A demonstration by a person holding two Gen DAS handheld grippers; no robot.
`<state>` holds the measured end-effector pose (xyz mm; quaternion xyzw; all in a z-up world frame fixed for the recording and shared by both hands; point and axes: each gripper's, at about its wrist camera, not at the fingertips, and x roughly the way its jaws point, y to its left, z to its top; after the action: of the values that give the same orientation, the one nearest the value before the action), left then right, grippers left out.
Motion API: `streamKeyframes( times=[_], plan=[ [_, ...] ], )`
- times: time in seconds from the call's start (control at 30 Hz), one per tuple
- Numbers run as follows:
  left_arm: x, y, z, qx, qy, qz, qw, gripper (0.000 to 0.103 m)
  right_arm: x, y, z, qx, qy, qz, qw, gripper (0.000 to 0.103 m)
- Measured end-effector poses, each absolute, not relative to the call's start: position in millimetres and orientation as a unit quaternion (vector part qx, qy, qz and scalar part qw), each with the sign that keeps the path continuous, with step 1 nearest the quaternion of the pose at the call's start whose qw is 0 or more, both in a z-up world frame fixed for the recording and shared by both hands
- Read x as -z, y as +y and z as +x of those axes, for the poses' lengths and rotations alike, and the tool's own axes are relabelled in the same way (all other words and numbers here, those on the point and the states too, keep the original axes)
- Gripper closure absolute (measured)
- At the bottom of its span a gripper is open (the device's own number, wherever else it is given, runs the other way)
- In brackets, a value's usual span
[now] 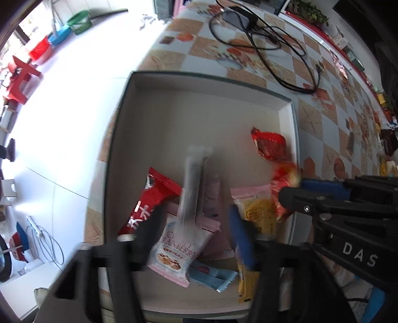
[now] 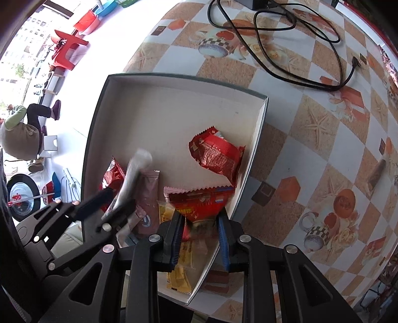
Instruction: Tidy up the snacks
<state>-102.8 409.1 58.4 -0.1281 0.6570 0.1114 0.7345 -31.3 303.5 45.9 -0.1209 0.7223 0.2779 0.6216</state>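
Fingers on our left gripper (image 1: 196,236) look spread, with a grey stick packet (image 1: 192,188) blurred between them; from the right wrist view that packet (image 2: 131,181) sits between the left fingers (image 2: 99,201), but we cannot tell if they actually pinch it. Right gripper (image 2: 199,238) has its fingers apart, straddling the near right wall of the box (image 2: 258,129); a red snack bag (image 2: 201,201) lies just ahead of the tips, inside the box, not gripped.

Everything below is placed relative to the box:
- Box sits on the checkered surface (image 2: 311,124), its left side past the surface edge.
- Inside, near end: pile of snacks. Pink cranberry packet (image 1: 174,253) under the left gripper, red packet with white lettering (image 1: 146,208) at near left, yellow packet (image 1: 258,213) at near right, light blue packet (image 1: 214,278) at the very near edge.
- Mauve stick packet (image 2: 149,198) lies just beside the grey one, mid pile.
- Crinkled red foil packet (image 2: 216,156) lies alone against the right wall, apart from the pile.
- Far half of the box floor is bare cardboard.
- Beyond the far wall, on the surface: black cable (image 2: 286,57) looping from a dark adapter (image 1: 236,16).

In the way: right gripper body (image 1: 348,213) crowds the near right corner in the left wrist view, and the pile overlaps so packets cover each other. Motion blur hides the stick packet's print.
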Motion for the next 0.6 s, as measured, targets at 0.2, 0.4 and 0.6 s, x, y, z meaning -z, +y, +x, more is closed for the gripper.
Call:
streamKeyframes(
  times=[0.2, 0.4, 0.6],
  plan=[
    [-61.5, 411.8, -105.1, -0.121, 0.66, -0.125, 0.731, 0.023, -48.3, 299.0, -31.6, -0.277, 0.722, -0.12, 0.623, 0.04],
    [-65.1, 411.3, -106.3, -0.141, 0.659, -0.098, 0.732, 0.013, -59.4, 295.8, -35.0, -0.281, 0.709, -0.129, 0.634, 0.033],
    [-74.6, 409.0, -108.1, -0.147, 0.652, -0.086, 0.739, 0.012, -69.0, 289.3, -37.8, -0.276, 0.7, -0.127, 0.646, 0.005]
  ],
)
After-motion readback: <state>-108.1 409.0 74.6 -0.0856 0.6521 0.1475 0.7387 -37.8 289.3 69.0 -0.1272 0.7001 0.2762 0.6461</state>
